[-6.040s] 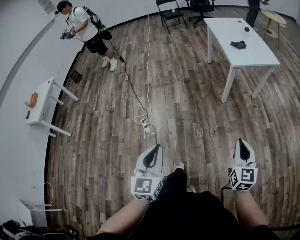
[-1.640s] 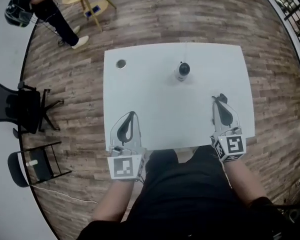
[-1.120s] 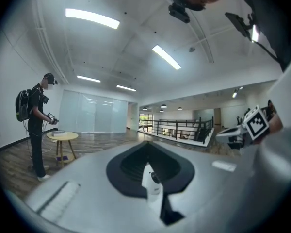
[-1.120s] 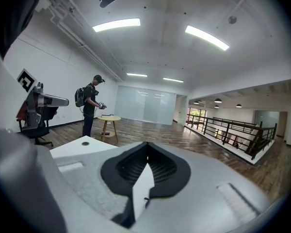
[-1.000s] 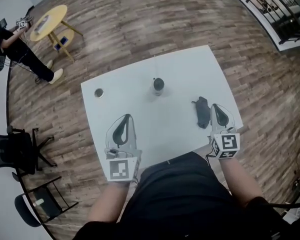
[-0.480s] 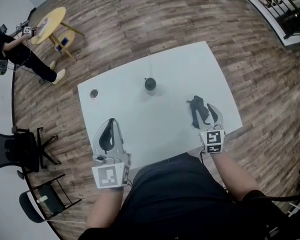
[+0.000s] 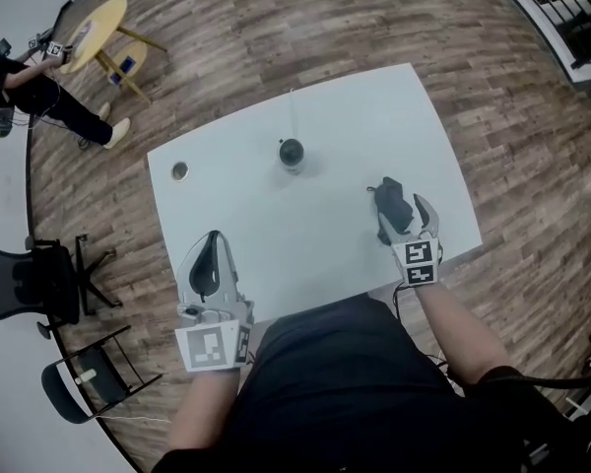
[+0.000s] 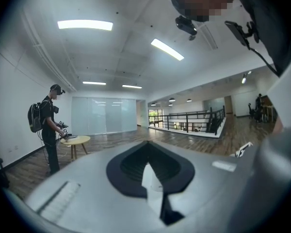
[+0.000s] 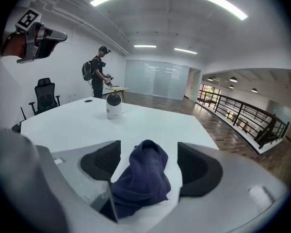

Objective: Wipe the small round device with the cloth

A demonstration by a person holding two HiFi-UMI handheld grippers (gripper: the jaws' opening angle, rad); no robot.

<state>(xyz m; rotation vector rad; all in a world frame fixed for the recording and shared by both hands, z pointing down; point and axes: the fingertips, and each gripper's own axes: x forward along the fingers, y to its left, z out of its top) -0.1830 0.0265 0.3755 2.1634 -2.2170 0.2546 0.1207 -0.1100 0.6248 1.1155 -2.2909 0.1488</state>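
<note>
The white table point(image 7: 276, 244) sat in the middle of the head view, much where it had been a second before, so the person had stopped walking and settled in at its near edge. The change was at the lower right of the table. The right gripper point(image 7: 403, 212) had come down onto that corner, and its fingers point(image 9: 199, 166), shut a second earlier, had just been opening until they stood wide apart. The dark blue cloth point(image 7: 391, 200) lay crumpled on the table between them, and neither pad was pressing on it yet, so it was straddled rather than held. The left gripper point(image 7: 213, 239) hung over the near left edge with its fingers closed on nothing. It had barely shifted and seemed to have no part in this step. The small round device point(image 7: 292, 152) stood upright further up the table, above centre, well apart from the cloth and untouched. To my eye the wipe had not begun: closing on the cloth looked like the next thing needed.
</note>
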